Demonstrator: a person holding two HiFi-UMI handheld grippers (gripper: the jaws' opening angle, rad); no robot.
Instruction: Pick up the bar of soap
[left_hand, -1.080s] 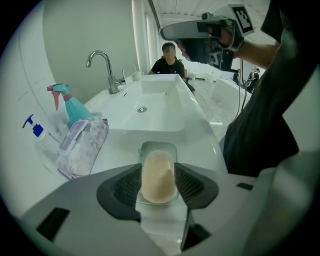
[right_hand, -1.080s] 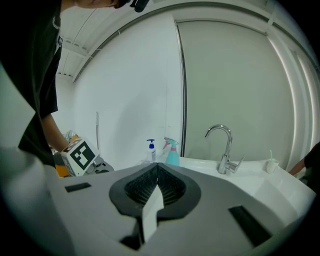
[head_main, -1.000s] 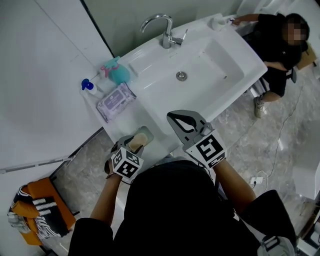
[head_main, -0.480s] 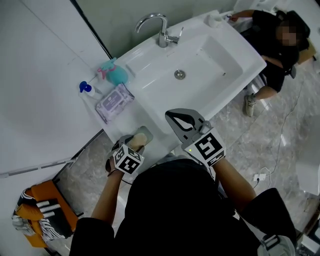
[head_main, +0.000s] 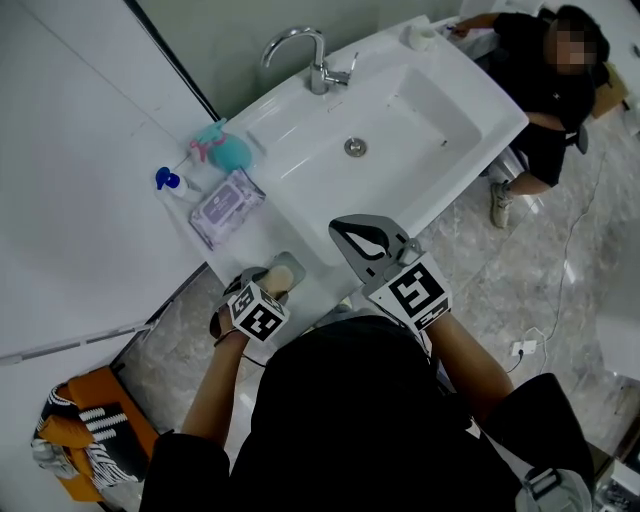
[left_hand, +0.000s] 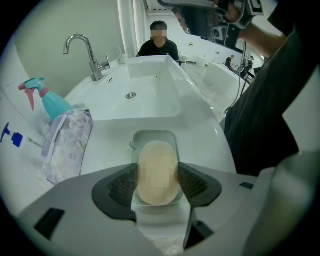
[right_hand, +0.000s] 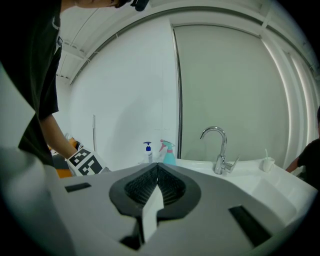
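The pale oval bar of soap (left_hand: 157, 172) lies in a small grey-green dish (left_hand: 155, 136) on the white counter's near left corner. My left gripper (left_hand: 157, 182) points steeply down over it. Its jaws have just been opening and now straddle the soap, with the dark pads (left_hand: 121, 186) close against its two sides and the bar still resting in the dish. In the head view the left gripper (head_main: 268, 286) covers most of the soap (head_main: 279, 276). My right gripper (head_main: 340, 227) hovers shut over the counter's front edge, holding nothing.
The white sink (head_main: 300, 190) has a chrome faucet (head_main: 310, 60) at the back. A teal spray bottle (head_main: 228, 148), a blue pump bottle (head_main: 170, 181) and a pack of wipes (head_main: 227, 206) stand left of the basin. A person (head_main: 545, 70) crouches at the far right end.
My left gripper has tipped a little over the soap dish. The right gripper has stayed where it was. The head view has shifted slightly.
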